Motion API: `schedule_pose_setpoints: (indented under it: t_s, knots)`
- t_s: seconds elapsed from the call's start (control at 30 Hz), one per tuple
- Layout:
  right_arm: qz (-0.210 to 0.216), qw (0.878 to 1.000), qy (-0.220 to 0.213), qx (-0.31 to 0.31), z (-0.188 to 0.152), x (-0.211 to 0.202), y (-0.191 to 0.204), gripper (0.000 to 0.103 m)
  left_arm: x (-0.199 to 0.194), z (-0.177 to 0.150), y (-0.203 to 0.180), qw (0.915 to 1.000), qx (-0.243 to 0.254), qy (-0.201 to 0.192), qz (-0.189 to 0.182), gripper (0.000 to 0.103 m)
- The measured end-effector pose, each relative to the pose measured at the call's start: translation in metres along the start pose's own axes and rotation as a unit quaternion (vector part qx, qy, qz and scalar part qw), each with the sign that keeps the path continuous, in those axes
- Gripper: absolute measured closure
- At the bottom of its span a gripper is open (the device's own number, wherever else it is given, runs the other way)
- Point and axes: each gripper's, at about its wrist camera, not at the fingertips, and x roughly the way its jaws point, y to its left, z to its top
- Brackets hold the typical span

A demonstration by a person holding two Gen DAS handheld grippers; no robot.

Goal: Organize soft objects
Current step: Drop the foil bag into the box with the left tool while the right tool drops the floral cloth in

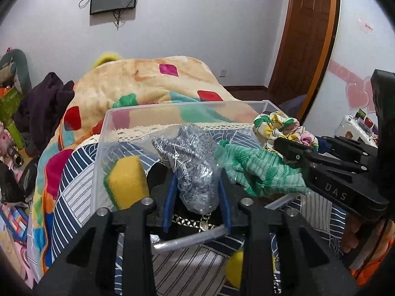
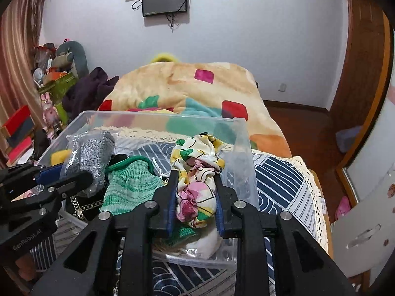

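Note:
A clear plastic bin (image 1: pixel 128 116) stands on the bed; it also shows in the right wrist view (image 2: pixel 158 117). My left gripper (image 1: pixel 197 187) is shut on a grey knit item in a clear bag (image 1: pixel 195 162), held over the bin; it also shows in the right wrist view (image 2: pixel 91 153). My right gripper (image 2: pixel 196 197) is shut on a floral cloth scrunchie (image 2: pixel 197 172), held over the bin's right side; the scrunchie also shows in the left wrist view (image 1: pixel 281 128). A green knit cloth (image 1: pixel 261 170) lies in the bin between them. A yellow sponge (image 1: pixel 126 180) rests in the bin's left part.
A colourful blanket (image 1: pixel 153 86) is heaped behind the bin. A blue and white patterned cover (image 2: pixel 279 180) lies under it. Dark clothes (image 1: pixel 42 103) and clutter stand at the left. A wooden door (image 1: pixel 308 29) is at the right. A black patterned item (image 1: pixel 197 222) lies in the bin.

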Motion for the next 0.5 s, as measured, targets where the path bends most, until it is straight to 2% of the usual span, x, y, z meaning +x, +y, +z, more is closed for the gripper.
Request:
schedule_pose_setpoints:
  t_s: [0.03, 0.1, 0.27, 0.3, 0.4, 0.43, 0.5]
  knots:
    - [-0.001, 1.000, -0.001, 0.000, 0.001, -0.001, 0.000, 0.070, 0.000, 0.000, 0.001, 1.0000, -0.002, 0.000, -0.001, 0.064]
    - [-0.003, 1.000, -0.005, 0.002, 0.002, -0.003, -0.001, 0.054, -0.004, 0.000, 0.000, 1.0000, -0.001, -0.002, -0.003, 0.061]
    - [-0.003, 1.000, -0.024, 0.003, 0.003, -0.015, -0.001, 0.043, -0.025, 0.000, -0.005, 0.9996, 0.006, -0.028, 0.005, 0.035]
    - [-0.005, 1.000, -0.028, 0.001, 0.004, -0.018, -0.001, 0.042, -0.032, -0.001, -0.006, 0.9993, 0.007, -0.036, 0.007, 0.032]
    - [-0.007, 0.999, -0.044, -0.005, 0.006, -0.029, 0.001, 0.042, -0.048, -0.001, -0.007, 0.9984, 0.009, -0.055, 0.010, 0.019]
    - [-0.007, 0.999, -0.050, -0.007, 0.007, -0.034, 0.002, 0.041, -0.054, -0.002, -0.006, 0.9982, 0.007, -0.059, 0.008, 0.011]
    - [-0.006, 0.998, -0.062, -0.009, 0.007, -0.042, 0.003, 0.035, -0.063, -0.004, -0.006, 0.9977, 0.001, -0.068, 0.004, 0.008]
